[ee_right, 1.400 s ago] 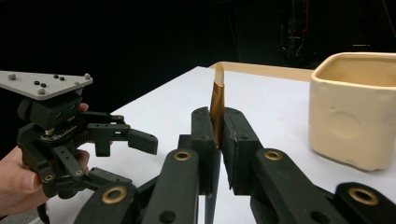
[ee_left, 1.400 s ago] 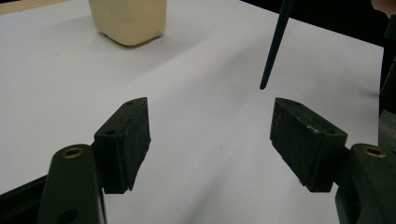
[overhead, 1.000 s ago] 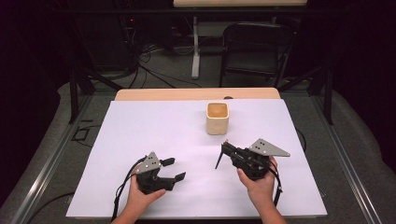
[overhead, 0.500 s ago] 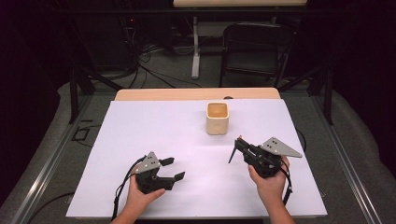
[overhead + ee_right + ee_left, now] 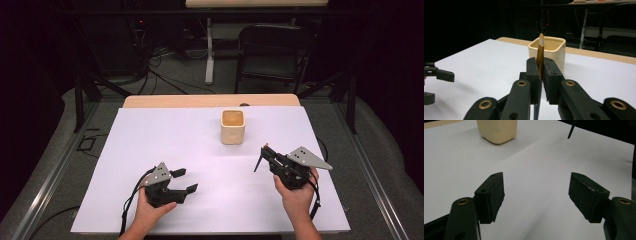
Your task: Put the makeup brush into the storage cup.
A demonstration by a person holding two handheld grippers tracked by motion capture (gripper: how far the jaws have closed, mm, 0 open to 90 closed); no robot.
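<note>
A: High view first. The right gripper (image 5: pixel 263 155) is clenched on a thin pen (image 5: pixel 258 163) that hangs from its fingers, point toward the desk (image 5: pixel 150 135). It sits right of and nearer the person than the cup (image 5: pixel 233 126), clear of it. The left gripper (image 5: pixel 184 180) rests well to the left of the cup and nearer the person, its fingers released and grasping nothing.

B: So the job looks like dropping the pen into the cup?

A: I'd judge so. To do it well, lift the pen over the rim, bring it above the middle of the opening, stand it upright, lower it, and let go only once its low end is inside. The cup is light-looking; a knock on the wall could tip it.

B: Left gripper view?

A: Its fingers (image 5: pixel 491 195) stand wide apart over bare desk. The cup (image 5: pixel 497 130) is cut off at the top edge, so its rim is hidden. A dark sliver (image 5: pixel 571 130), probably the pen's low end, shows right of the cup.

B: And the right gripper view?

A: The fingers (image 5: pixel 534 77) pinch the pen (image 5: pixel 540 53) at mid-length; its pale tip rises in front of the cup (image 5: pixel 554 51). The lower part runs down behind the fingers and is hard to make out. How deep the cup is, I can't tell.
</note>
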